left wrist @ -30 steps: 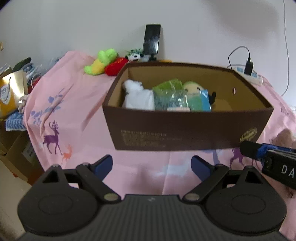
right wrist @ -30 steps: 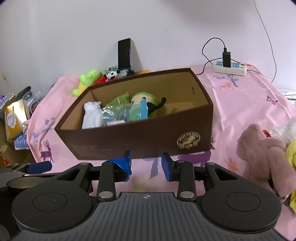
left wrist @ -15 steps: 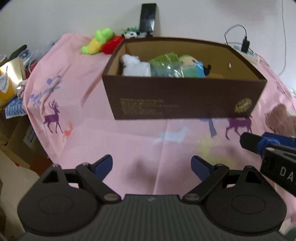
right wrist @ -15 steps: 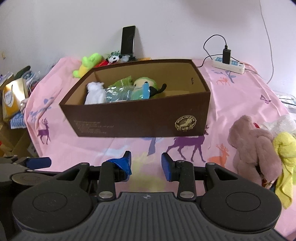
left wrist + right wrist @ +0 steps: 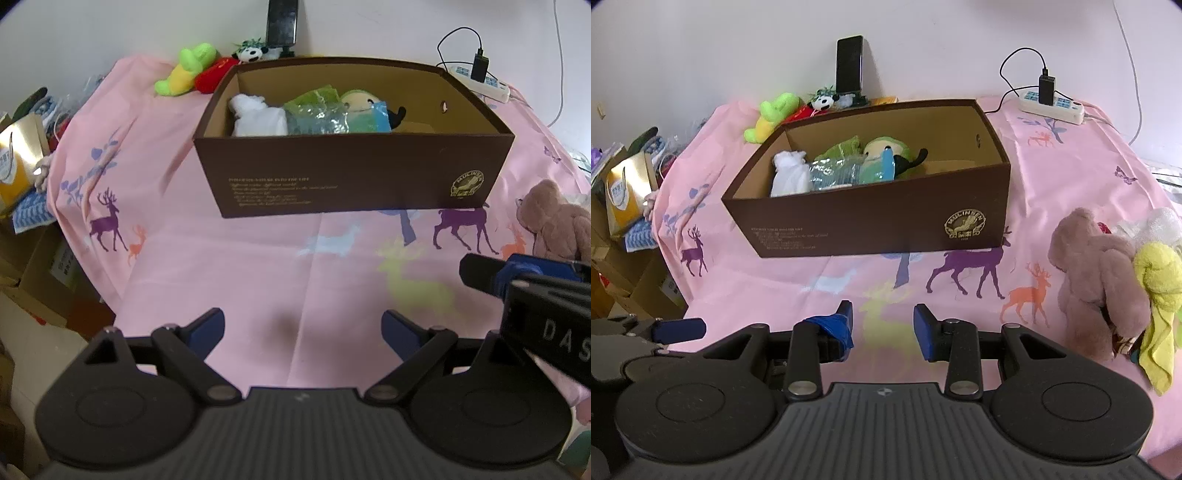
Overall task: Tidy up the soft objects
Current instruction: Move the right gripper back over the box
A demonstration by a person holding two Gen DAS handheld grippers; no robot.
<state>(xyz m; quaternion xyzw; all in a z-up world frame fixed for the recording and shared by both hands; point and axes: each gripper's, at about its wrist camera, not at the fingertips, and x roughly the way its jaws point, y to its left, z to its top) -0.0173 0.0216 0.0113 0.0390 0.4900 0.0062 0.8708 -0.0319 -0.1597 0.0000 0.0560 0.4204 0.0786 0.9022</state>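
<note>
Brown cardboard box (image 5: pixel 871 225) sits open-topped on a pink deer-print cloth (image 5: pixel 1071 173) covering the tabletop, long printed side facing both grippers. Inside the box, packed toward its left end: a white plush (image 5: pixel 790 175), a crinkly clear plastic bag (image 5: pixel 833 171) just beside it, a green cloth piece (image 5: pixel 842 147) behind, and a green-hooded plush doll (image 5: pixel 886 155) with a dark bit sticking out to the right; right end of the box floor is bare cardboard. Left gripper (image 5: pixel 303 326) hovers over bare cloth in front of the box, fingers spread wide, nothing between them. Right gripper (image 5: pixel 882 325) hovers over the cloth too, near the yellow deer print, fingers partly apart with a clear gap and holding nothing; blue tape wraps its left finger (image 5: pixel 834 326). From the left wrist view the right gripper's finger pokes in from the right edge. To the right of the box, well apart from it, lies a pile: brownish-pink teddy bear (image 5: pixel 1097 280), a yellow towel (image 5: pixel 1160 291) touching it, a white fluffy item (image 5: pixel 1156 223) behind. Behind the box's far left corner: a lime-green and yellow plush (image 5: pixel 772 114), a red plush (image 5: pixel 214 74), a small panda plush (image 5: pixel 825 100). A dark phone (image 5: pixel 849 64) stands upright against the wall. White power strip (image 5: pixel 1052 105) with a black plug lies on the cloth at back right. Gold bag (image 5: pixel 626 188) and cartons off the left edge.
</note>
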